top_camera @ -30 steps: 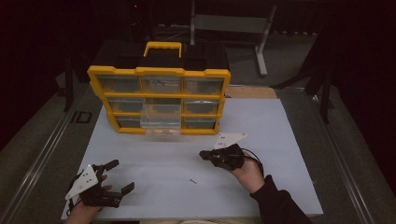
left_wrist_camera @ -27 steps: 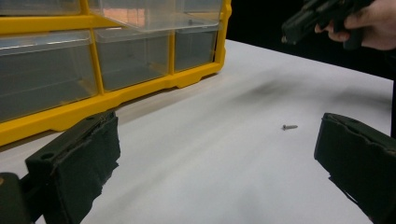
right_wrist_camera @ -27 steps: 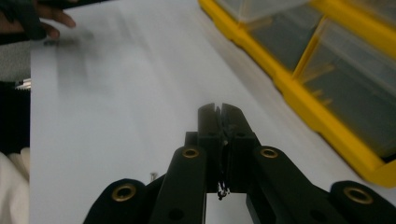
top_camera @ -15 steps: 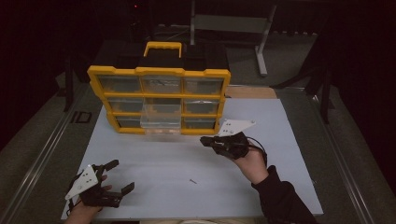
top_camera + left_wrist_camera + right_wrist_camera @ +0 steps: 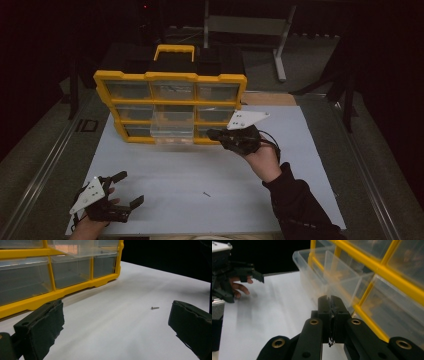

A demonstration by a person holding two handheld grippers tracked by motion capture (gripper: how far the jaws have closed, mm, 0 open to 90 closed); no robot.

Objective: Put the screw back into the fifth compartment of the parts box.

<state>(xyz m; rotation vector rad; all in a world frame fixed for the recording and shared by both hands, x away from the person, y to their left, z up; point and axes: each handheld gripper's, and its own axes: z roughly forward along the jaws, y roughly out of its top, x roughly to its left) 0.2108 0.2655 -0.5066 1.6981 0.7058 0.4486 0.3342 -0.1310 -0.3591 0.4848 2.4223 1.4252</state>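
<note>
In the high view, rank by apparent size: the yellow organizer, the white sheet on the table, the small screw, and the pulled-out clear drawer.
1. white sheet
2. yellow organizer
3. clear drawer
4. screw

The organizer stands farther from the camera, so it shows somewhat smaller than it is.

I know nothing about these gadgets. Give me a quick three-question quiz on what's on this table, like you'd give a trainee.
1. True or false: the left gripper has its jaws shut.
2. Multiple choice: the small screw lies (a) in a drawer, (b) on the white sheet between the two hands, (c) between the right gripper's jaws.
3. Which part of the yellow organizer sticks out toward the person?

Key:
1. False. Its jaws stand wide apart with nothing between them.
2. b. In the left gripper view the screw lies bare on the sheet. The right gripper is shut, and whether it pinches anything is too small to tell.
3. The clear drawer in the middle column, pulled partly out.
</note>
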